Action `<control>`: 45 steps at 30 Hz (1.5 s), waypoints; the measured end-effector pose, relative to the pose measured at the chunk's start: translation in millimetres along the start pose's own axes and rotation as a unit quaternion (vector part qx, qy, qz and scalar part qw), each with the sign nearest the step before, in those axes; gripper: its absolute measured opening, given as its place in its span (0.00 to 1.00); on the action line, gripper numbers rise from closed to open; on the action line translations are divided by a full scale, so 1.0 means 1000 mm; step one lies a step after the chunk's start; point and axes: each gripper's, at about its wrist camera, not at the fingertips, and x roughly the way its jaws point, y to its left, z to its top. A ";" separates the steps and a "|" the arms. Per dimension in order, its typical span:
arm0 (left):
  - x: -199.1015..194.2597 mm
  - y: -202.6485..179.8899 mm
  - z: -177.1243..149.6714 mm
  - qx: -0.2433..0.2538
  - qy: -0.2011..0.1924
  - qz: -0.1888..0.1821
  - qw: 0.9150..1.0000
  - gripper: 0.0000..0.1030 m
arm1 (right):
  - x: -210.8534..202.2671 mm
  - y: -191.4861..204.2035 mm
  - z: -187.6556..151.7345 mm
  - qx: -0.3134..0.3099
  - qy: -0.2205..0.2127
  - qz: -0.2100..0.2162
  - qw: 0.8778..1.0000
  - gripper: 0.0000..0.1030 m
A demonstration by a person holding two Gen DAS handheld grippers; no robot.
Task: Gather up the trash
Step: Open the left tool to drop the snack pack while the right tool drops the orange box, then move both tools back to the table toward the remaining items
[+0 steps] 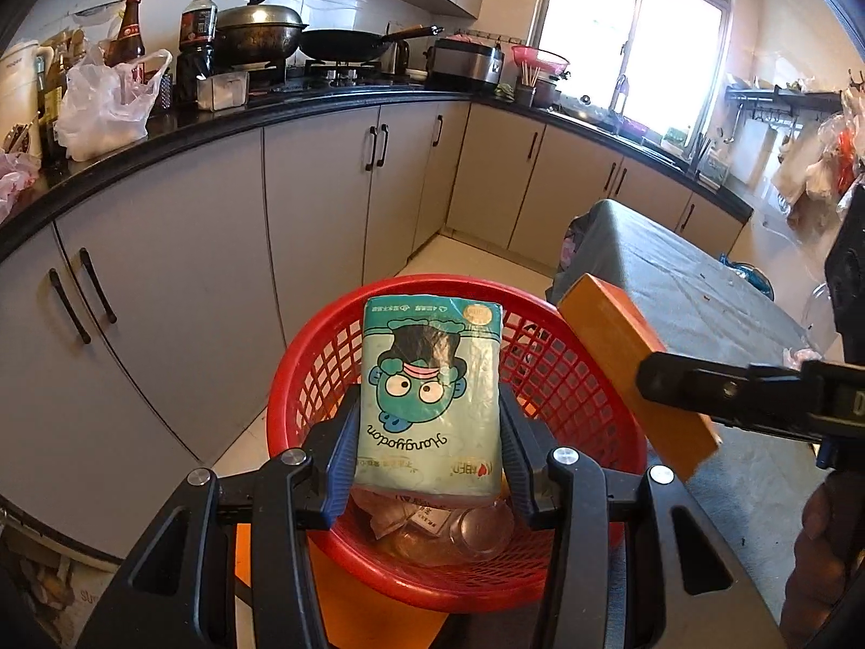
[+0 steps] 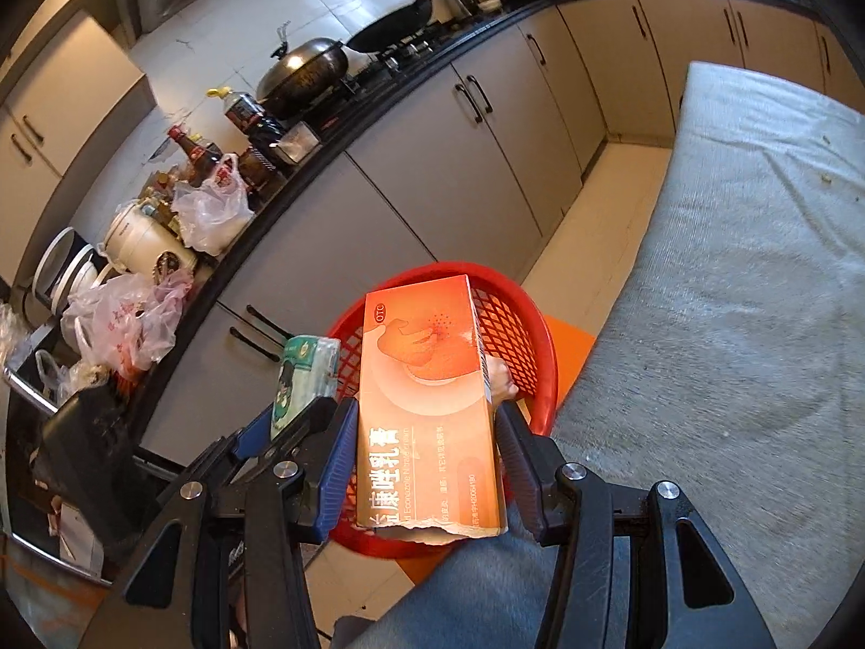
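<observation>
Holding one tissue pack, one orange box, one red basket

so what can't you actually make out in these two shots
- Red basket contents: left wrist view, tissue pack and left claw cover most; only clear plastic shows.
- Basket floor: right wrist view, orange box in right claw blocks it.
- Box's lower text: right wrist view, torn edge cuts it.

Red basket mouth open; table alongside.
</observation>
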 end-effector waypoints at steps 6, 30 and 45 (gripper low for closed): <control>0.009 0.006 0.000 -0.004 0.008 0.000 1.000 0.44 | 0.016 -0.006 0.004 0.015 0.010 -0.007 1.000 0.55; -0.007 -0.006 -0.001 0.002 -0.003 -0.009 1.000 0.56 | -0.032 -0.017 0.000 0.017 -0.034 -0.012 0.999 0.56; -0.024 -0.095 -0.016 0.085 -0.001 -0.045 0.995 0.62 | -0.117 -0.087 -0.026 0.058 -0.083 -0.038 0.994 0.56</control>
